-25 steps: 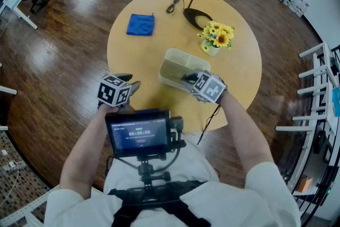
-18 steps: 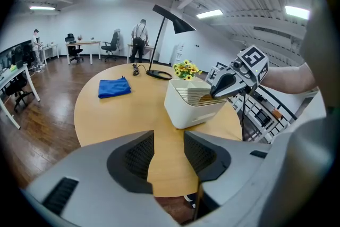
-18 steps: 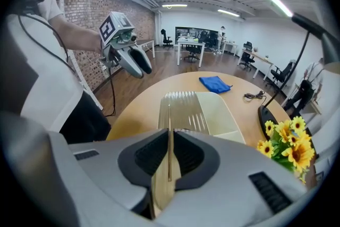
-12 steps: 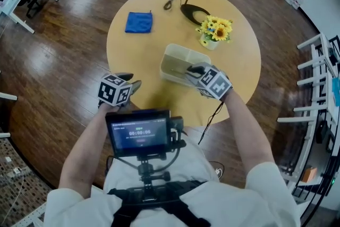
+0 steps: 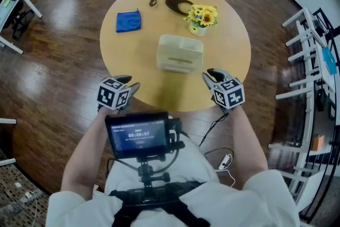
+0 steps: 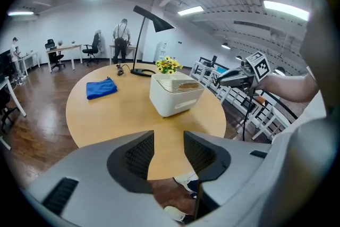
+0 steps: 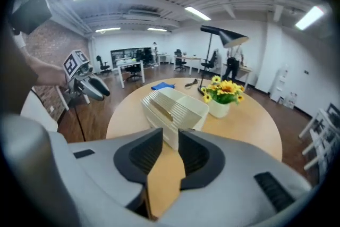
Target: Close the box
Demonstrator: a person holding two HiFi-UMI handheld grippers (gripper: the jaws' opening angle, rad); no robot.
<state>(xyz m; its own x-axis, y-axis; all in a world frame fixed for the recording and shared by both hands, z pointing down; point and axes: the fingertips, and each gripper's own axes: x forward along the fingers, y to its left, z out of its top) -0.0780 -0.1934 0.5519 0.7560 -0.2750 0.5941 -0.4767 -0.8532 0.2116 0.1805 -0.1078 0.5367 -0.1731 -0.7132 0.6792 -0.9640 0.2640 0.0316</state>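
Sitting mid-bench (image 5: 228, 45), the cream box (image 5: 180, 53) looks shut, yet its ribbed lid may rest unlatched, so a stray nudge could lift it or shove it into the flowerpot (image 5: 201, 18). I count one box, one blue cloth (image 5: 128, 21), one flowerpot, one lamp (image 5: 178, 5), and two grippers, left gripper (image 5: 133, 86) and right gripper (image 5: 210, 74), both with jaws parted and empty.

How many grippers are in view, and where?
2. Left gripper at the table's near left edge, right gripper at its near right edge; both open, off the box.
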